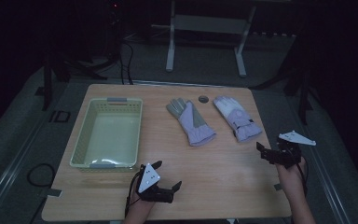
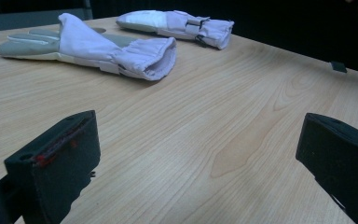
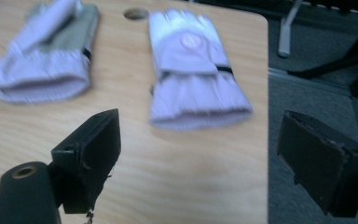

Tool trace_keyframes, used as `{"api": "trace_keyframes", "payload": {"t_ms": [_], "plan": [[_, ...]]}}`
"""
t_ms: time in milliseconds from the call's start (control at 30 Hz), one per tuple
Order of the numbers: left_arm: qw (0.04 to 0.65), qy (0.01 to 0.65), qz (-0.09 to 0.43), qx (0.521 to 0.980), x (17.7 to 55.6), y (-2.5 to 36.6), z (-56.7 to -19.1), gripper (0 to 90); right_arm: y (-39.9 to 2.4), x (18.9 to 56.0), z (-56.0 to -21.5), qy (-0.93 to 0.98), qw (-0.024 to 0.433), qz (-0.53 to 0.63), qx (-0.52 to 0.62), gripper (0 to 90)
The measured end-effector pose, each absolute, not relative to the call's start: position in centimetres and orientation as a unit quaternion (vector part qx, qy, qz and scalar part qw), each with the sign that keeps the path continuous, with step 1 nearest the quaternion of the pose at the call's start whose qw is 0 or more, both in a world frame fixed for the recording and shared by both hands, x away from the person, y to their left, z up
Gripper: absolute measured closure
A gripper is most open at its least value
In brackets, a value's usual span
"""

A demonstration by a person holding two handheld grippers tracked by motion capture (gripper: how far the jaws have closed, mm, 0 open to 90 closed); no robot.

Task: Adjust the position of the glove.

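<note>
A: Basket (image 1: pixel 108 132) at 9 o'clock; left gripper (image 1: pixel 164 176) released, jaws apart. Gloves?

B: Left glove (image 1: pixel 191 122) at 1 o'clock from it. Right glove (image 1: pixel 237 117) at 11 o'clock from right gripper (image 1: pixel 266 152), also released, nearer; cuffs face the grippers.

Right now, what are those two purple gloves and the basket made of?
The left glove looks like soft lilac fabric with a grey, matte palm patch; its cuff gathers in folds. The right glove seems the same padded cloth, with a white top and a dark strap. The basket looks like pale, slightly glossy plastic, judging by its moulded holes. The table looks wood-grained, maybe laminate.
</note>
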State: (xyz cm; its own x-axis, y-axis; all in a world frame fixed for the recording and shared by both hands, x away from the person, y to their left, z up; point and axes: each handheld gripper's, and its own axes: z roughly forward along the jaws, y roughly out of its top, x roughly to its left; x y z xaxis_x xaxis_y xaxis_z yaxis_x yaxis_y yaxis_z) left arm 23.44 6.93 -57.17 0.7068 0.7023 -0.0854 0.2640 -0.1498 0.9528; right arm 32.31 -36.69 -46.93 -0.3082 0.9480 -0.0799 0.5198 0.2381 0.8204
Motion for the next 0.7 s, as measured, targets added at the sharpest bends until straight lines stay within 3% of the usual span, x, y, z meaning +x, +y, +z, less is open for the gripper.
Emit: {"api": "trace_keyframes", "payload": {"t_ms": [167,500,600,633,700], "plan": [[0.564,0.330,0.194,0.732,23.4,6.9,-57.2,0.0,-35.4,33.6,-45.1,0.716,0.271,0.391,0.510,12.9],[0.565,0.327,0.192,0.733,23.4,6.9,-57.2,0.0,-31.9,36.3,-42.5,0.727,0.259,0.395,0.499,12.1],[0.564,0.327,0.191,0.734,23.5,6.9,-57.2,0.0,-30.7,36.9,-41.9,0.744,0.253,0.393,0.477,16.3],[0.564,0.327,0.191,0.734,23.5,6.9,-57.2,0.0,-30.2,37.0,-41.8,0.749,0.248,0.393,0.472,22.8],[0.564,0.327,0.191,0.734,23.5,6.9,-57.2,0.0,-29.3,37.6,-41.5,0.760,0.235,0.394,0.460,24.0]]}}
